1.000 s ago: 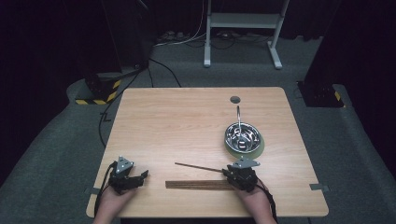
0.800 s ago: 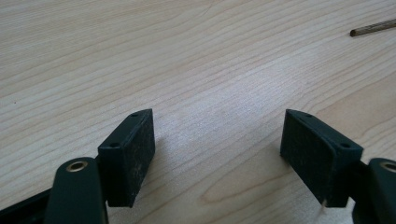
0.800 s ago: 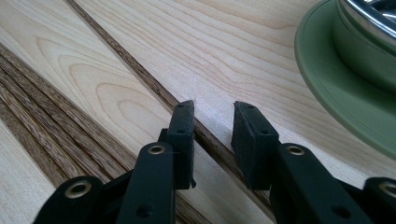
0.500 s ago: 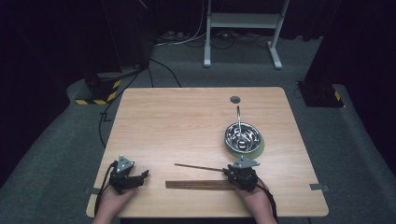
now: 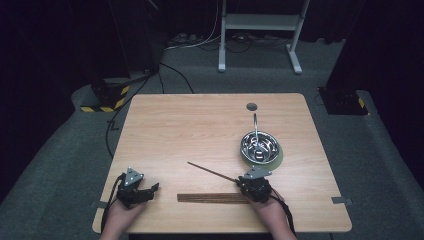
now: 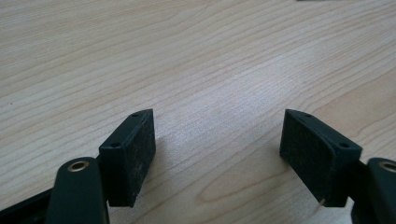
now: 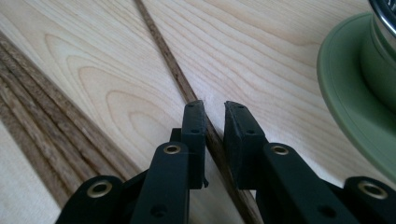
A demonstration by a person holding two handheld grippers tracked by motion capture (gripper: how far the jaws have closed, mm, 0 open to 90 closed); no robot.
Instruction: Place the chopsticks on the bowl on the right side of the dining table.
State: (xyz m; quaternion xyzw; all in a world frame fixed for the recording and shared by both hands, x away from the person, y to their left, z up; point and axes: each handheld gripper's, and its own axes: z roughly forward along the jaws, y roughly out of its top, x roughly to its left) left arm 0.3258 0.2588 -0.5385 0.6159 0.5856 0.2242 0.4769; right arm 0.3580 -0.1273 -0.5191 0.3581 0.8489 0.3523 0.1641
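Observation:
A single dark wooden chopstick [image 5: 212, 171] lies slanted across the table, and my right gripper [image 5: 240, 182] is shut on its near end. In the right gripper view the chopstick [image 7: 163, 51] runs up and away from between the two nearly closed jaws of that gripper [image 7: 214, 114]. A flat bundle of several more chopsticks [image 5: 212, 198] lies along the front edge, seen also as the bundle [image 7: 46, 116] on the left. My left gripper [image 5: 152, 190] rests at the front left. Its jaws stand wide open over bare wood in the left gripper view [image 6: 217, 140].
A steel bowl [image 5: 259, 145] with a metal utensil handle [image 5: 255, 122] sticking out stands on a green plate [image 5: 277, 157] just behind my right gripper; the plate rim [image 7: 345, 93] is close on the right. A small round hole [image 5: 251, 106] marks the tabletop's far side.
The far tip of the single chopstick has swung away from the bundle, toward the table's back. Both hands stay almost in place.

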